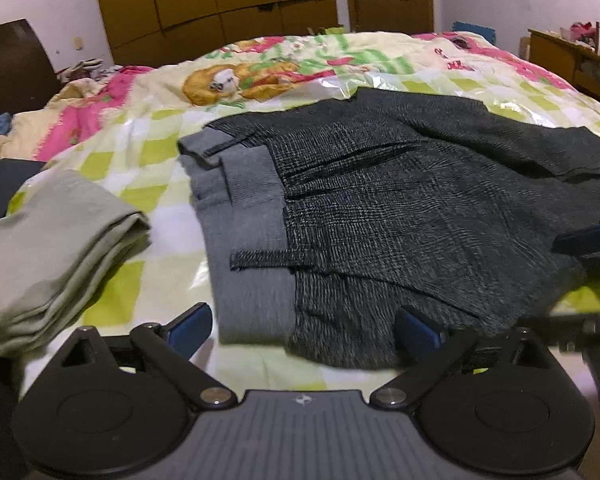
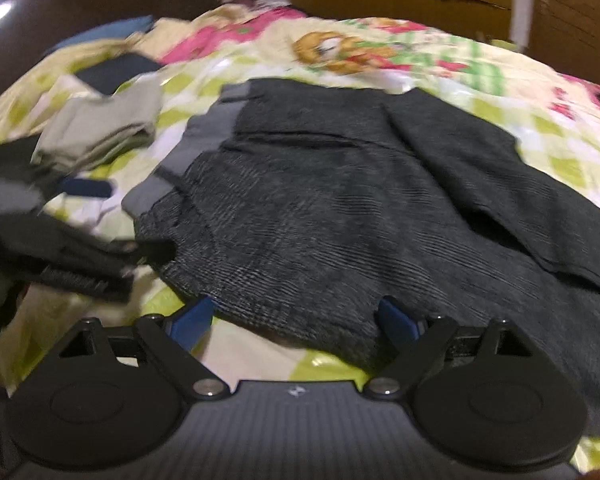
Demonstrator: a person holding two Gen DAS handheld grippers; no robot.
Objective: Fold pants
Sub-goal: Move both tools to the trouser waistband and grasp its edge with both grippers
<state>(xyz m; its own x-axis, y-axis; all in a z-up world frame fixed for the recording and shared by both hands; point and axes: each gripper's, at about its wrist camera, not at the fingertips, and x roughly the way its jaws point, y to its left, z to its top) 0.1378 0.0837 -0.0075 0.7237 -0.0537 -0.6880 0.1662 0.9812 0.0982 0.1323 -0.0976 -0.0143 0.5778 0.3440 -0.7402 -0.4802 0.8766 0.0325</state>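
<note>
Dark checked pants (image 1: 380, 208) laid flat on patterned bedspread (image 1: 148, 136), grey waistband lining (image 1: 244, 220) turned outward, legs folded across. Left gripper (image 1: 304, 328) held wide at waist edge, nothing gripped. Right gripper (image 2: 296, 316) likewise wide, empty. Folded beige garment (image 1: 52, 256) placed beside pants.

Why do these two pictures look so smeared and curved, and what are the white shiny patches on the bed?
Both views are fisheye, so edges bow. The right wrist view is smeared throughout, worst at the folded beige garment. The left wrist view is sharper on the dark grey checked pants. The white patches are glare on the glossy green-checked bedcover.
</note>
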